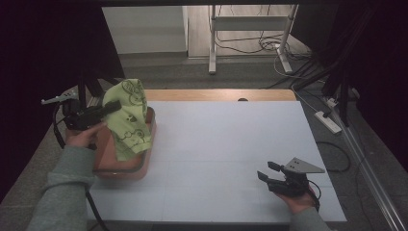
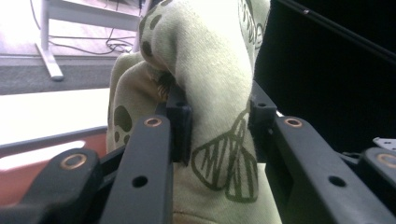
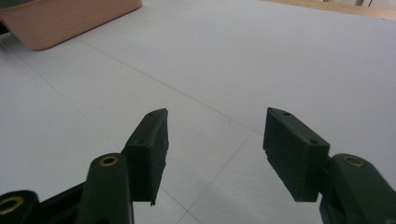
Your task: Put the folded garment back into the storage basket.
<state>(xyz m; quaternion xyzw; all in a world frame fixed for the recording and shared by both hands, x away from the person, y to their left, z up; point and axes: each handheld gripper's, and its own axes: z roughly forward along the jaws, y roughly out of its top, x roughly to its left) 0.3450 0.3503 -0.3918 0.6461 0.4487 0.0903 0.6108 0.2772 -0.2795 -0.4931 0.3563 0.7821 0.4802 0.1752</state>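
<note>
White table top (image 1: 231, 159) in a dim room: green cloth held over a brown tub.
The left gripper (image 1: 113, 107) pinches the patterned cloth (image 1: 129, 120) above the tub (image 1: 146, 166) at the table's left edge; a loose fold could snag the rim or slip free. The right gripper (image 1: 267, 171) rests well apart, its 2 jaws spread and empty. Cables (image 1: 332, 120) lie beyond; nothing blocks the way.

The white counter (image 1: 216, 154) lies bare from its middle to the right edge, open passage for a hand; the orange tub (image 1: 139, 166) blocks the left edge, with the green cloth (image 1: 127, 120) hanging above it from the left tool (image 1: 113, 107); the right tool (image 1: 267, 172), jaws apart, sits low near the front right corner, well apart from the tub.
</note>
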